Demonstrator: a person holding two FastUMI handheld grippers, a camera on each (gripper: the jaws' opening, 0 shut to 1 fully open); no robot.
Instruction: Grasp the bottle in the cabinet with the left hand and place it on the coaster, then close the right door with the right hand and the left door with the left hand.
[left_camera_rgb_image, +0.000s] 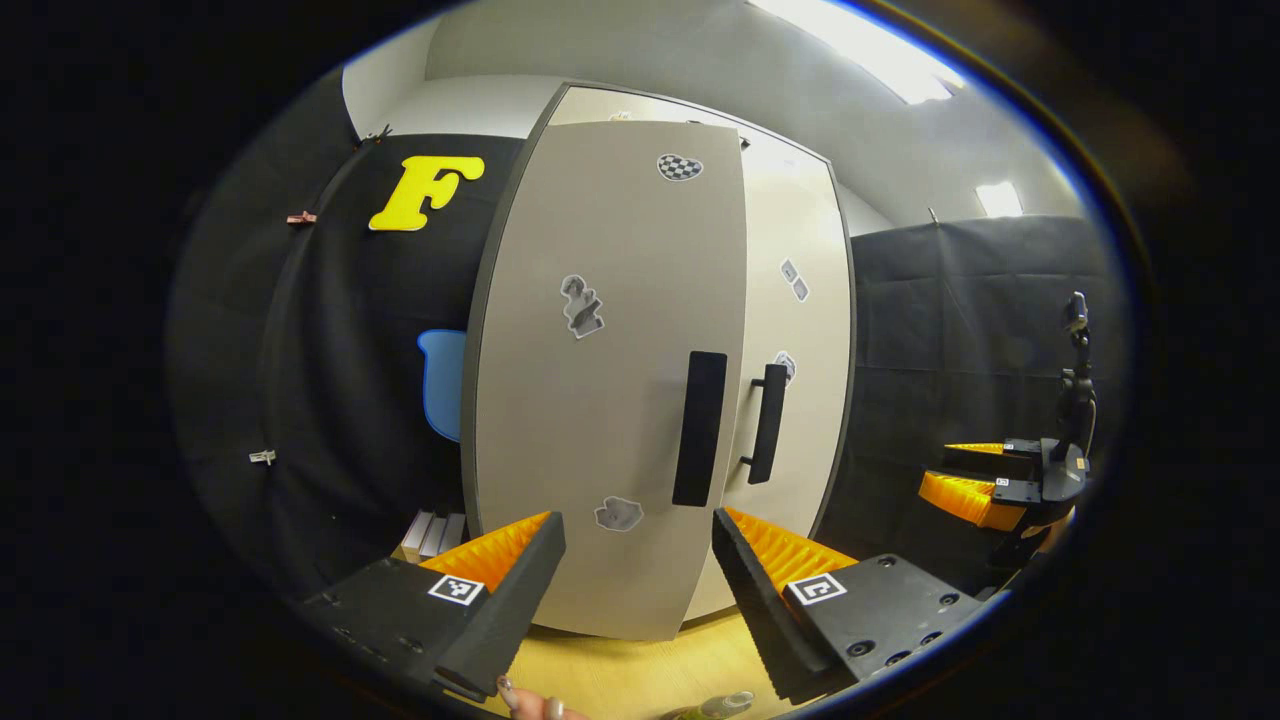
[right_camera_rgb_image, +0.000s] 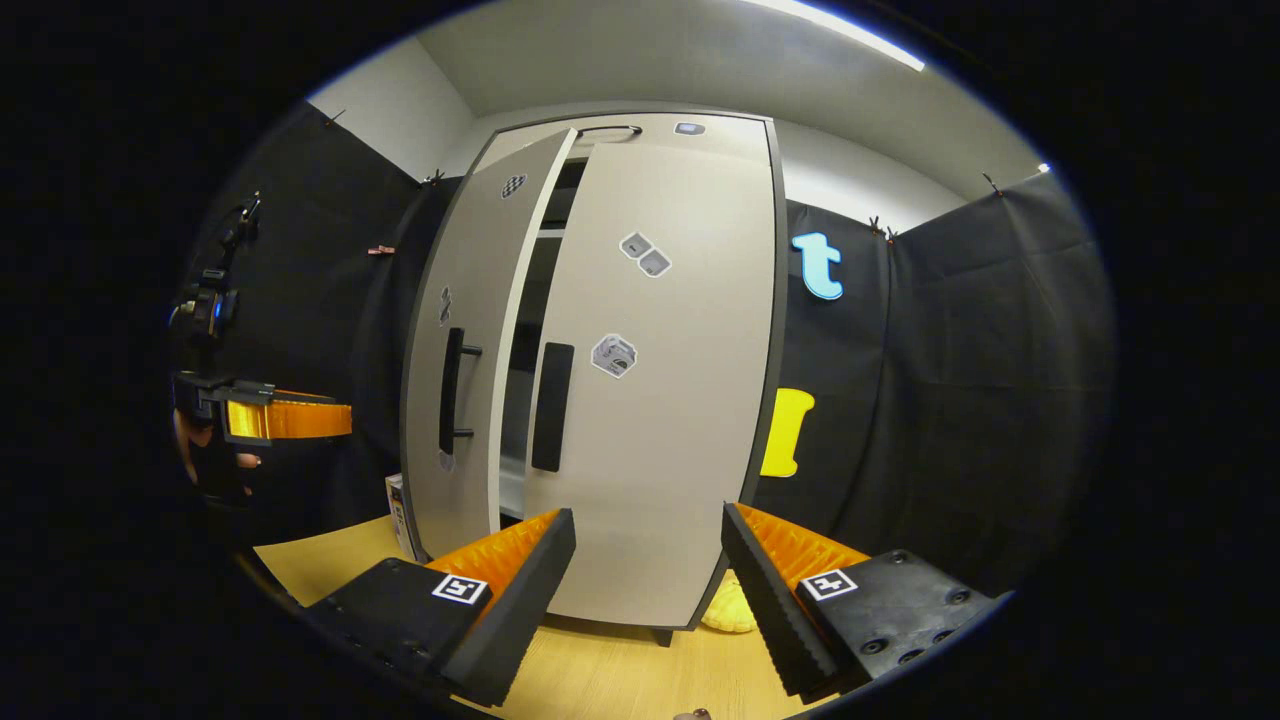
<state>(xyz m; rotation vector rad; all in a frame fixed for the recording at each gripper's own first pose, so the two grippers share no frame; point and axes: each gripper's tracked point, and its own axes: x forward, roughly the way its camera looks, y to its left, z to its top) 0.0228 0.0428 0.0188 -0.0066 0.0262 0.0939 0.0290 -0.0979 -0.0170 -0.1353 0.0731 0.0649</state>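
- Left gripper view faces the cabinet: the left door stands nearest, swung partway out, its dark handle at about 12 o'clock above the left gripper, whose jaws are wide apart and hold nothing.
- At 6 o'clock in this view, on the tabletop, a greenish bottle is just visible at the lower edge, out of the cabinet. I cannot tell whether it sits on the coaster.
- Right gripper view shows the right door looking shut or nearly so, while the left door stands ajar, with a dark gap between them at 11 o'clock.
- The right gripper hangs in front of the right door, jaws wide and empty.
- The left gripper shows at 9 o'clock in the right gripper view, near the left door's outer side.
- Judging by this, the bottle step and the right door are probably done; pushing the left door closed is what remains.
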